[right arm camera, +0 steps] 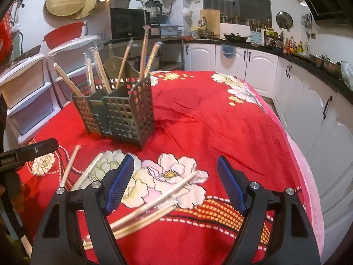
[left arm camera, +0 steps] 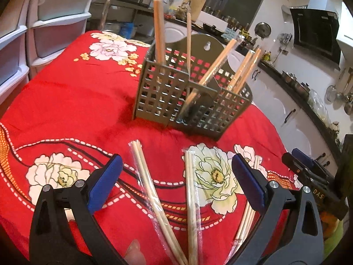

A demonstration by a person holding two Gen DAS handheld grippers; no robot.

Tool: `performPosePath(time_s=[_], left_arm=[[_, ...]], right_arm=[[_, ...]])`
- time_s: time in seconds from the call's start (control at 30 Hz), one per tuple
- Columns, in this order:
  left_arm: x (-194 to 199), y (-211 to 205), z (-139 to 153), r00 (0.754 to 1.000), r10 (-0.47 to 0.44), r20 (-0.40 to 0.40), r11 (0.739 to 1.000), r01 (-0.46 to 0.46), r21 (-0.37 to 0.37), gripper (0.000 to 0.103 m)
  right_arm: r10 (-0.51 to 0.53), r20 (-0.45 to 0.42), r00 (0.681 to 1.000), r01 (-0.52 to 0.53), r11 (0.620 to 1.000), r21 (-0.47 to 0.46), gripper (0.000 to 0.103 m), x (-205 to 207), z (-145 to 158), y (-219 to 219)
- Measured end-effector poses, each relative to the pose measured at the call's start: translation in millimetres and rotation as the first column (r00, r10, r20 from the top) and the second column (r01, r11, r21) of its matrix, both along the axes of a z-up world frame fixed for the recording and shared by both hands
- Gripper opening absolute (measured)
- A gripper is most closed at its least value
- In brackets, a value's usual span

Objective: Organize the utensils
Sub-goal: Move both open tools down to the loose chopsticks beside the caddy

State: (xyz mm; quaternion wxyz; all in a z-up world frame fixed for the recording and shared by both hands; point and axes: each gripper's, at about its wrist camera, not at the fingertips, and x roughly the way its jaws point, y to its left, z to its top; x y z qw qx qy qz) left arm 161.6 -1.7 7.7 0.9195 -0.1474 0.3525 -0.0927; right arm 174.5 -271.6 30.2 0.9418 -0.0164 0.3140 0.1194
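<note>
A grey perforated utensil caddy [left arm camera: 192, 101] stands on the red flowered cloth [left arm camera: 66, 101] and holds several wrapped chopstick pairs upright. My left gripper [left arm camera: 176, 176] is open just above the cloth. Two wrapped chopstick pairs [left arm camera: 150, 187] [left arm camera: 192, 198] lie between its blue pads, and a third pair [left arm camera: 247, 218] lies under its right finger. In the right wrist view the caddy [right arm camera: 123, 110] is at the far left. My right gripper [right arm camera: 176, 181] is open, low over a loose bundle of wrapped chopsticks [right arm camera: 158, 207] that runs between its fingers. Neither gripper presses on anything.
White plastic drawer units [left arm camera: 17, 44] stand off the table's left side. Kitchen cabinets [right arm camera: 308, 110] and a cluttered counter run along the right, past the cloth's pink edge [right arm camera: 304, 154]. Two more chopstick pairs [right arm camera: 70, 165] lie left of the right gripper. A person's fingertip [left arm camera: 132, 247] shows at the bottom.
</note>
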Motion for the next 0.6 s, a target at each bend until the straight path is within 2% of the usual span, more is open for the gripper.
performPosePath(time_s=[0.2, 0.3, 0.43, 0.6], left_arm=[[5, -16, -8, 0.998, -0.048, -0.026, 0.999, 0.049, 0.023, 0.09], [8, -24, -13, 0.996, -0.073, -0.045, 0.996, 0.074, 0.039, 0.086], [13, -33, -20, 0.992, -0.1, -0.079, 0.993, 0.105, 0.057, 0.071], [21, -41, -28, 0.986, -0.12, -0.119, 0.988, 0.13, 0.081, 0.052]], right_arm=[[-0.017, -0.041, 0.999, 0.017, 1.0, 0.016, 0.075, 2, -12, -10], [-0.014, -0.067, 0.998, 0.016, 0.999, 0.029, 0.075, 5, -17, -13], [-0.011, -0.093, 0.996, 0.015, 0.999, 0.043, 0.074, 9, -23, -18], [0.009, -0.138, 0.99, 0.0, 0.998, 0.068, 0.066, 17, -30, -19]])
